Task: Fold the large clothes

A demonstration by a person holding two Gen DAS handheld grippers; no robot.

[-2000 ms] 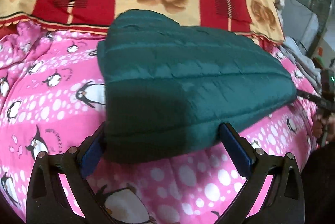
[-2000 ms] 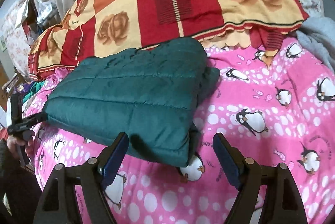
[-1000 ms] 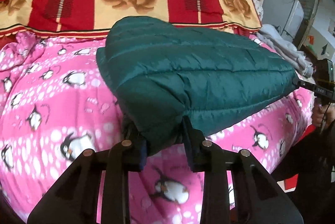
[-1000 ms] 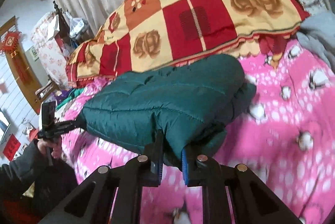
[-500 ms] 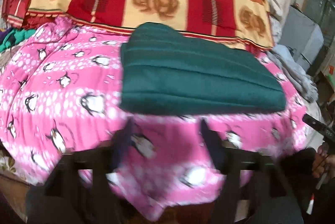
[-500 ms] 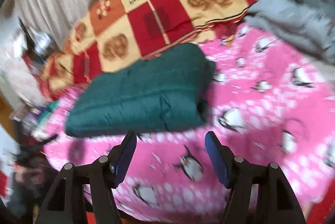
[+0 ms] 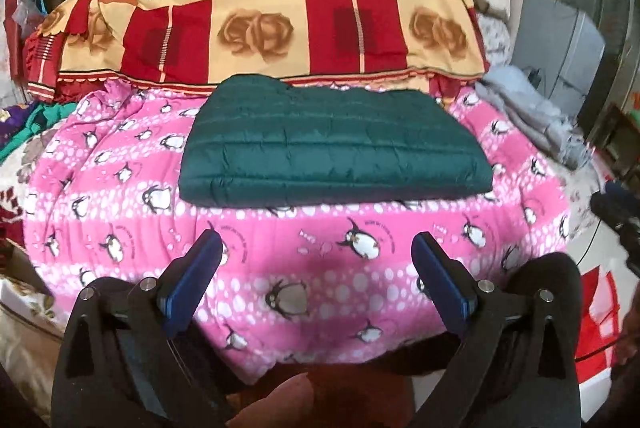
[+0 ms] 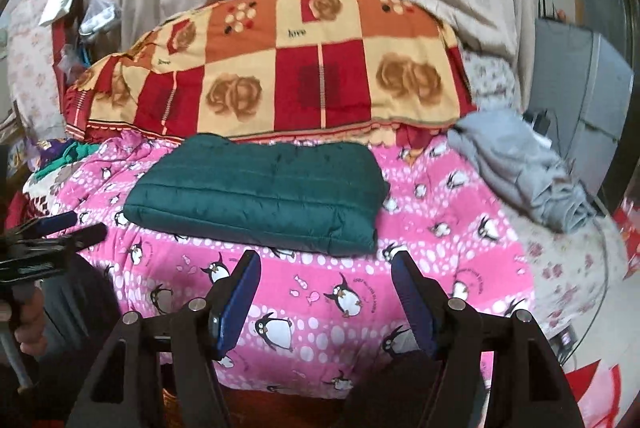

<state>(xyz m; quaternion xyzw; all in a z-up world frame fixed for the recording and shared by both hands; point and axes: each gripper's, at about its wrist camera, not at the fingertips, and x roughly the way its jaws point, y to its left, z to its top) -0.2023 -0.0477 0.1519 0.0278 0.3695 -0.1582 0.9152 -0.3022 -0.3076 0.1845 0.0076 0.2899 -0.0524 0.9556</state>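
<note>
Green quilted jacket (image 7: 332, 140) lies folded flat on the pink penguin blanket (image 7: 320, 268), ahead of both jaws and well apart. Left gripper (image 7: 320, 268) and right gripper (image 8: 326, 292) have just been opening, jaws spread, nothing between them; I judge the fold finished.

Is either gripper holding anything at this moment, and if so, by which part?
Nothing is held. The left gripper and right gripper are open and empty; the folded dark green quilted jacket lies apart.

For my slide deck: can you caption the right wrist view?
Folded green quilted jacket lies on the pink penguin blanket, right gripper open and clear of it.
</note>
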